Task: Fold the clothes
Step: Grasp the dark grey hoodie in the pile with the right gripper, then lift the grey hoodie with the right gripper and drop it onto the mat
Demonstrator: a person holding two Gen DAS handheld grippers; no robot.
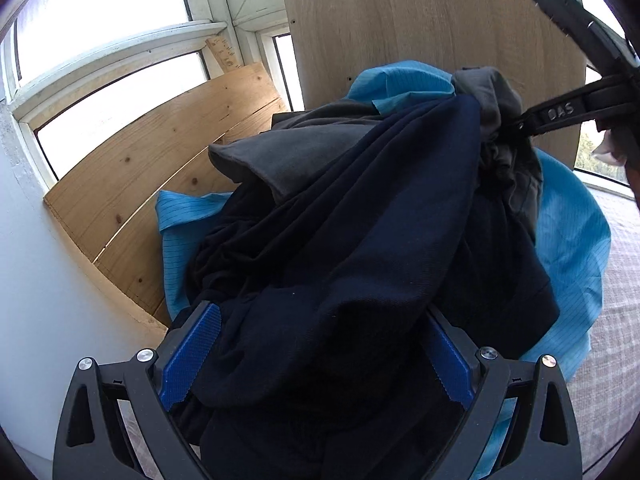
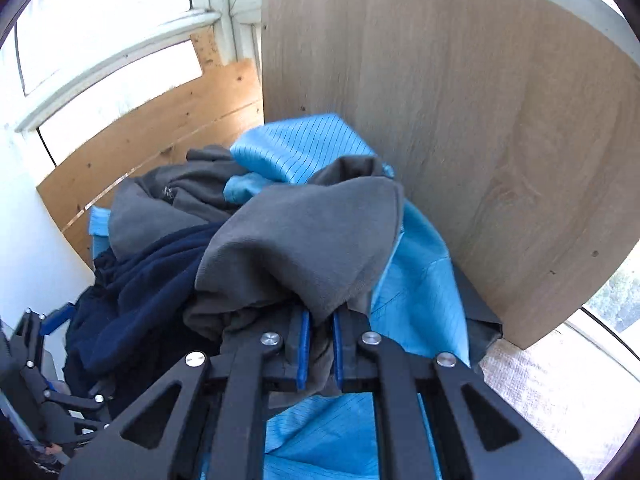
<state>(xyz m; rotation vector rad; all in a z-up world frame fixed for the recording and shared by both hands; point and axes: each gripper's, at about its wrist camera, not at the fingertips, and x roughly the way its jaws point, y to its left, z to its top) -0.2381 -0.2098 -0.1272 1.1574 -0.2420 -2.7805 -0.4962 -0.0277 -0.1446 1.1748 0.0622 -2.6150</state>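
- The step in hand is judged to be the picking of one garment out of a heap, before any folding is begun.
- The grey garment (image 2: 304, 236) is pinched by the right claw (image 2: 320, 354), whose jaws are nearly closed on a bunched fold of it.
- The cloth is seen drawn up from the heap in the left wrist view, where the right claw (image 1: 520, 126) is angled downward into it from the upper right.
- The left claw (image 1: 320, 364) is held wide, with the navy garment (image 1: 360, 240) lying between its blue pads (image 1: 192, 356); no grip is shown.
- The heap, including a light blue striped cloth (image 2: 312, 148), is piled against a wooden board (image 2: 460, 120) under a window (image 1: 100, 12).
- Next, the grey garment probably needs pulling clear of the navy one, then spreading flat; snagging on the other clothes is a risk.
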